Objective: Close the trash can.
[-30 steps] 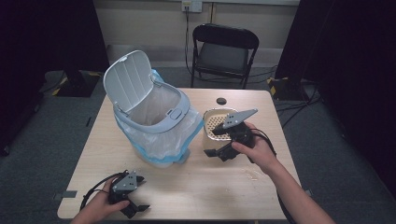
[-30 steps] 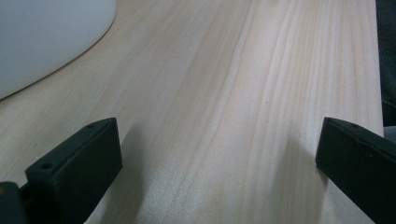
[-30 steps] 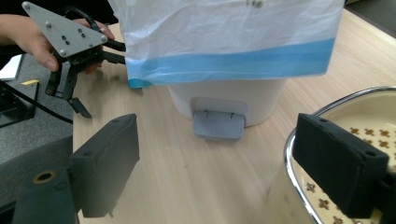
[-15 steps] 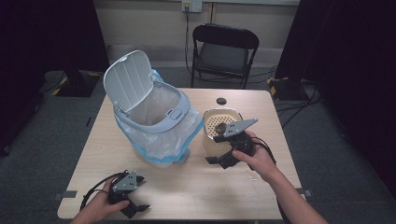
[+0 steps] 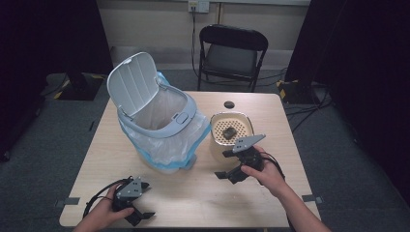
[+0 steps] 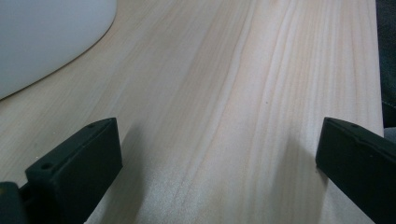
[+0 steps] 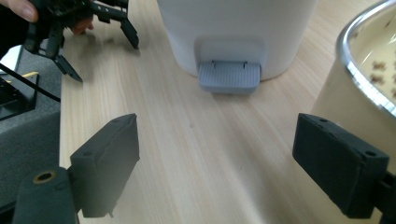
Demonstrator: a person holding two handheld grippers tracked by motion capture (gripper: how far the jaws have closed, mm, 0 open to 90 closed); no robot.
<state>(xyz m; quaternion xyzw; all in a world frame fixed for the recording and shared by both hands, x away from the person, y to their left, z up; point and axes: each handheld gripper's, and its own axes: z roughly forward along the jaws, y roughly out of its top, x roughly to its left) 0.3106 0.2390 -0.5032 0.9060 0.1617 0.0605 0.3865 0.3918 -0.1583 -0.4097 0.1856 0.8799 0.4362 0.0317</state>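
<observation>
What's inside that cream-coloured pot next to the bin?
The cream pot holds a perforated insert with one dark lump resting on it. Whatever lies beneath the insert is covered, so it cannot be told.

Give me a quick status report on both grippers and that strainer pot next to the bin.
Left gripper open, empty, low over table. Right gripper open, empty, beside strainer pot. Dark lump sits in pot. Bin lid up, pedal ahead, nothing between.

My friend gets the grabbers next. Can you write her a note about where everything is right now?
Left gripper: open, empty, resting low at the table's near edge.
Right gripper: open, empty, beside the cream strainer pot, facing the bin's grey pedal.
Trash bin: lid up, bag fitted.
A dark lump lies in the strainer.
Left: probably getting that lump into the bin.
</observation>
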